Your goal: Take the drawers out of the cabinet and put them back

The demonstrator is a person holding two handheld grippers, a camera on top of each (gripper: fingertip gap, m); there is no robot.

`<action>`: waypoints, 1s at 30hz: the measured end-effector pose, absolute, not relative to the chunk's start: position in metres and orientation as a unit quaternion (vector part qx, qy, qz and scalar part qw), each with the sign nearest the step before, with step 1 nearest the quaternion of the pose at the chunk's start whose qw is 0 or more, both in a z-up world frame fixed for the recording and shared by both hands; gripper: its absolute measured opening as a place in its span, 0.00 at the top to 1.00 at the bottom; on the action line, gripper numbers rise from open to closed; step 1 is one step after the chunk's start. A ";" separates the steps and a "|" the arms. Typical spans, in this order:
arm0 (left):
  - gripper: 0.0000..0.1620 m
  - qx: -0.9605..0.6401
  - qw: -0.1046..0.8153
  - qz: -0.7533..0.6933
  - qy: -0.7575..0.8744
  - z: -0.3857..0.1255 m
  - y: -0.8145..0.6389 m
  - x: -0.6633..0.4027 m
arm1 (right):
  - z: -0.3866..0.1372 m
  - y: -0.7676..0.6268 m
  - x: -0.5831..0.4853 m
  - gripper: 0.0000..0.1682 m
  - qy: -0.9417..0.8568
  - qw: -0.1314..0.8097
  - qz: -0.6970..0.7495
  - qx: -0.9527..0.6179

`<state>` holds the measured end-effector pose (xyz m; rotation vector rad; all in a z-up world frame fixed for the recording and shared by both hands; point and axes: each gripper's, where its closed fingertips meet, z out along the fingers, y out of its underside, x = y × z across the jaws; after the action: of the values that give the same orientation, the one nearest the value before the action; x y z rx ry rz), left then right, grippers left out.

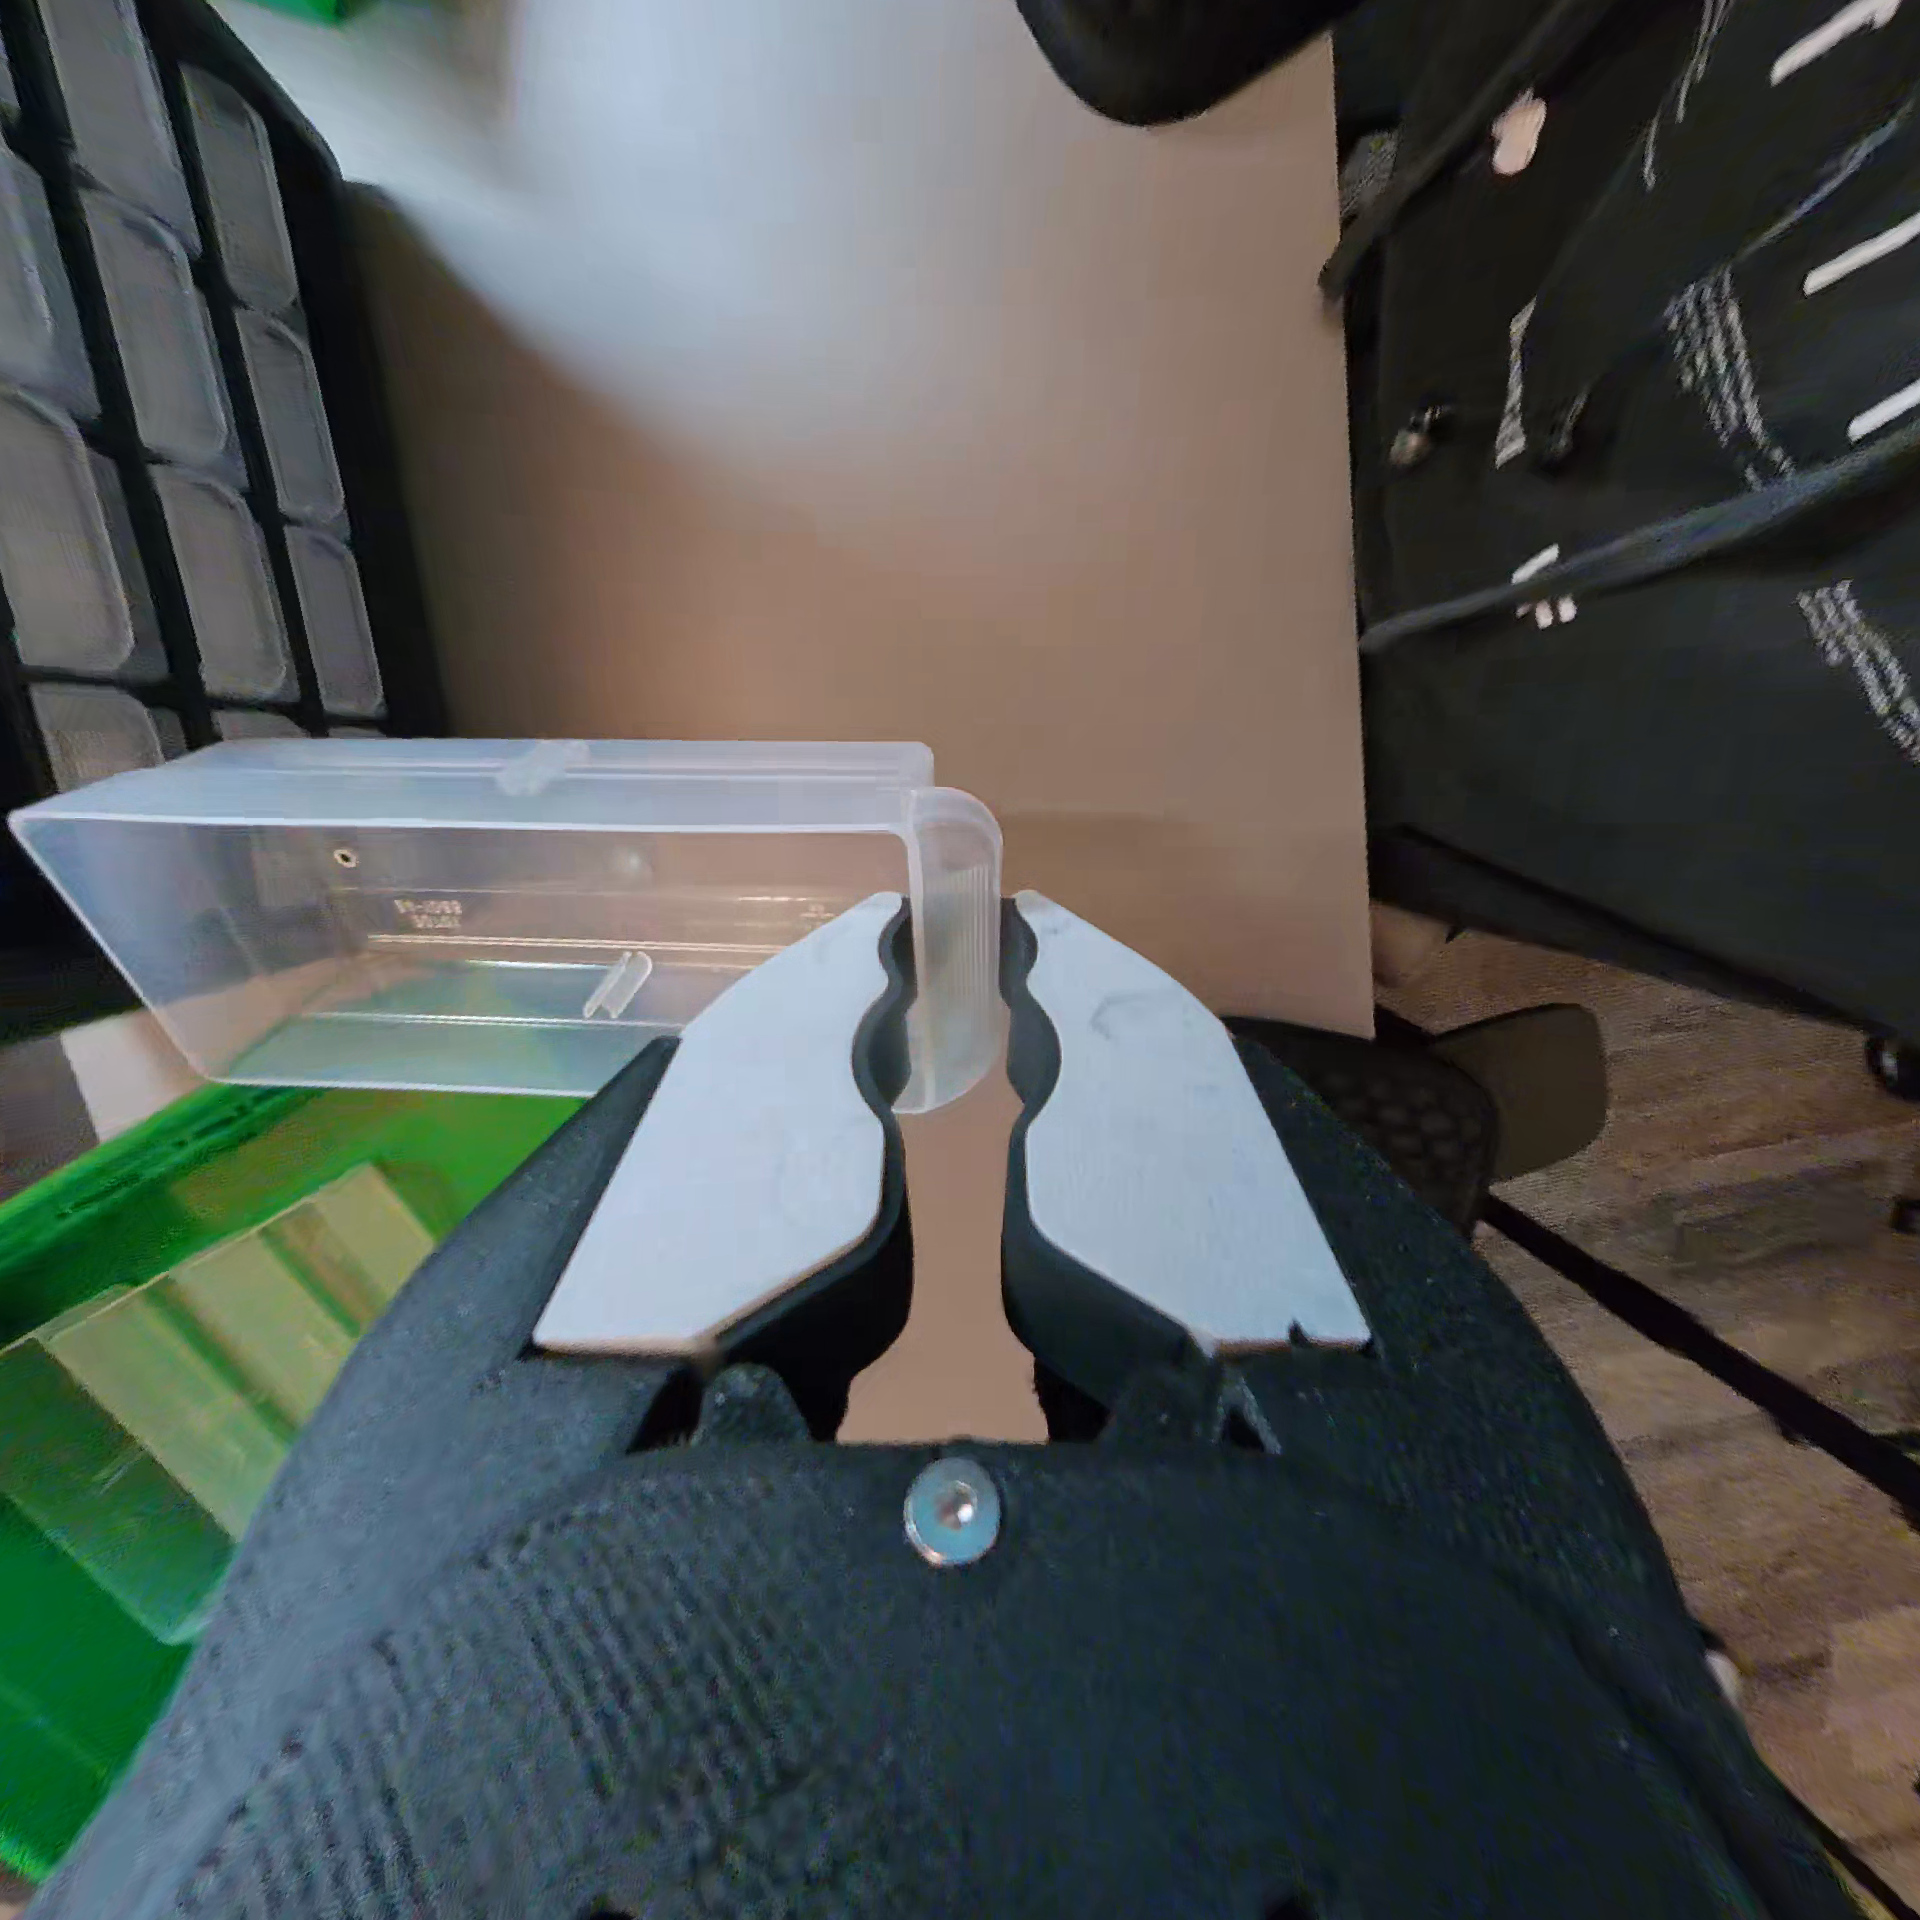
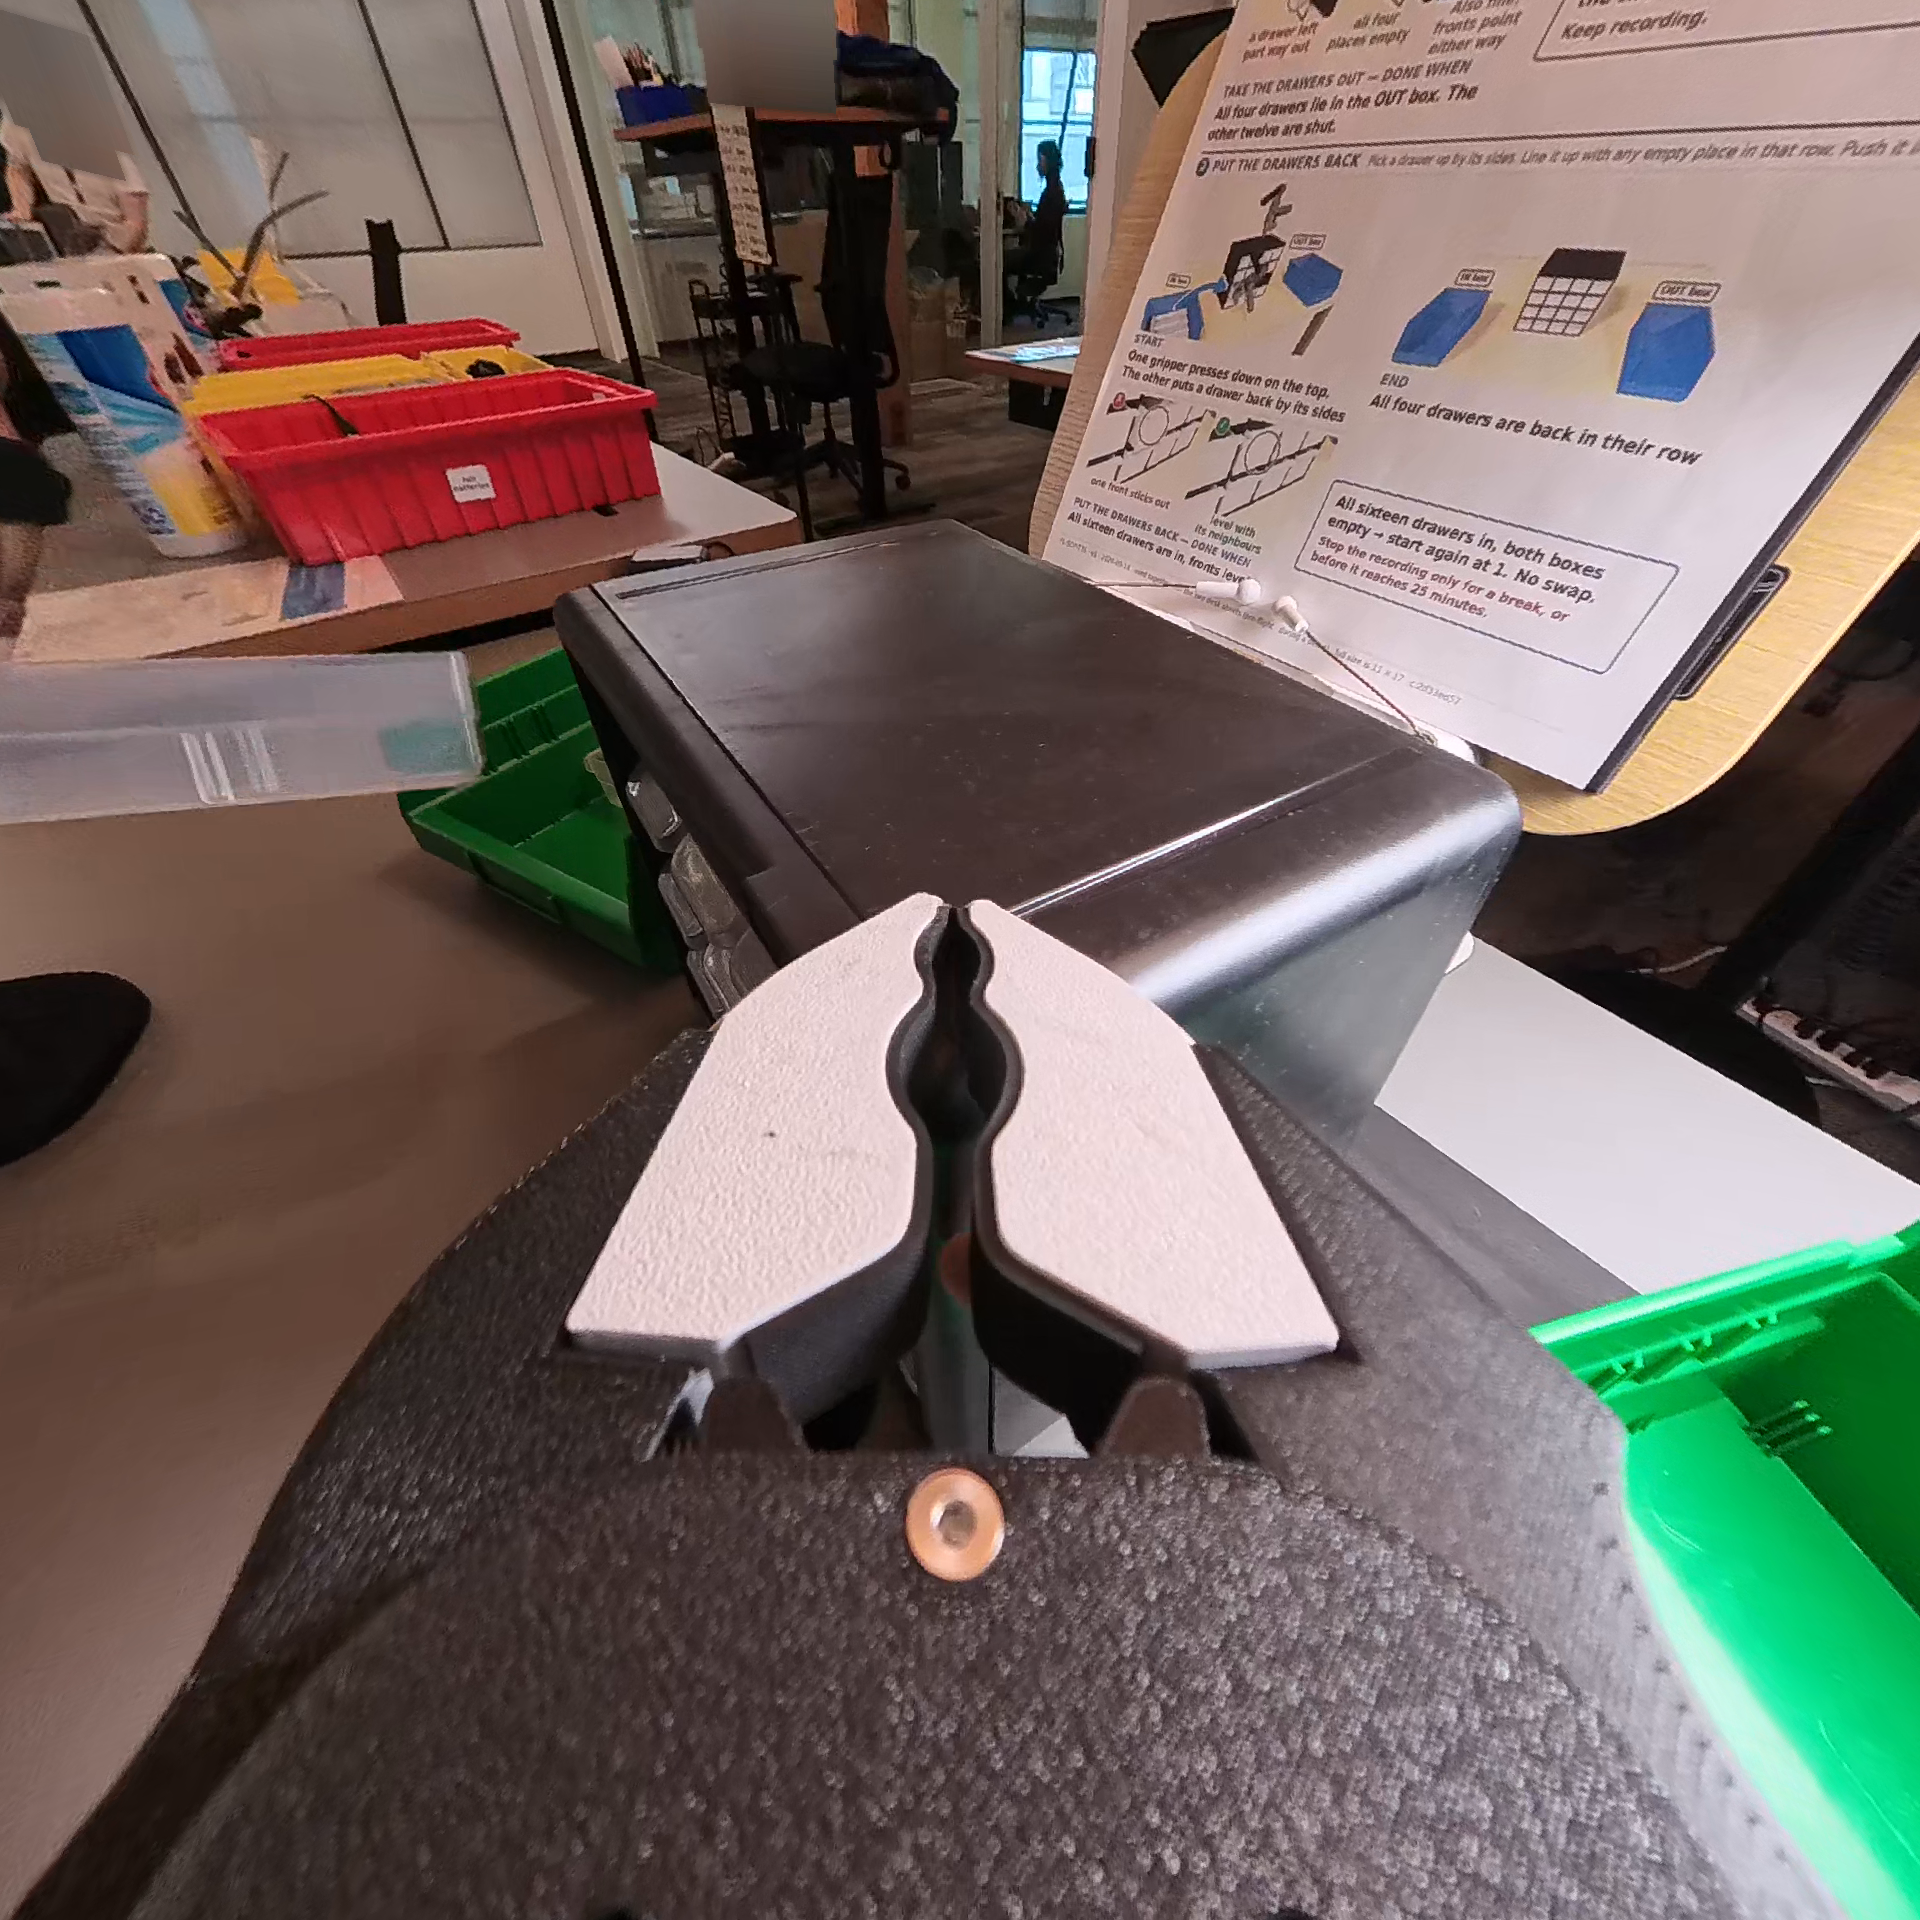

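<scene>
My left gripper is shut on the handle tab of a clear plastic drawer and holds it in the air, on its side, above a green bin. The same drawer shows at the left edge of the right wrist view. The black cabinet with several clear drawers in its front stands at the left. My right gripper is shut and empty, with its tips at the near edge of the cabinet top.
More clear drawers lie in the green bin. A second green bin sits at my right and another left of the cabinet. An instruction board leans behind the cabinet. Black office chairs stand beyond the table edge.
</scene>
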<state>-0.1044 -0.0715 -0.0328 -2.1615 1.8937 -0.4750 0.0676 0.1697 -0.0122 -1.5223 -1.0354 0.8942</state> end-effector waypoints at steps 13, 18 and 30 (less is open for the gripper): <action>0.91 -0.777 0.012 -0.118 0.618 -0.038 -0.029 -0.072 | -0.012 0.170 0.068 1.00 -0.437 0.523 0.372 -0.630; 0.91 -0.780 -0.005 -0.070 0.622 -0.038 -0.020 -0.070 | -0.012 0.170 0.068 1.00 -0.438 0.522 0.374 -0.630; 0.91 -0.801 -0.036 -0.013 0.598 -0.045 -0.021 -0.076 | -0.012 0.170 0.068 1.00 -0.441 0.524 0.369 -0.629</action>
<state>-0.0760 -0.0211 -0.0446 -2.5752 1.9220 -0.0427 0.0677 0.1697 -0.0124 -1.5048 -1.0553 0.8829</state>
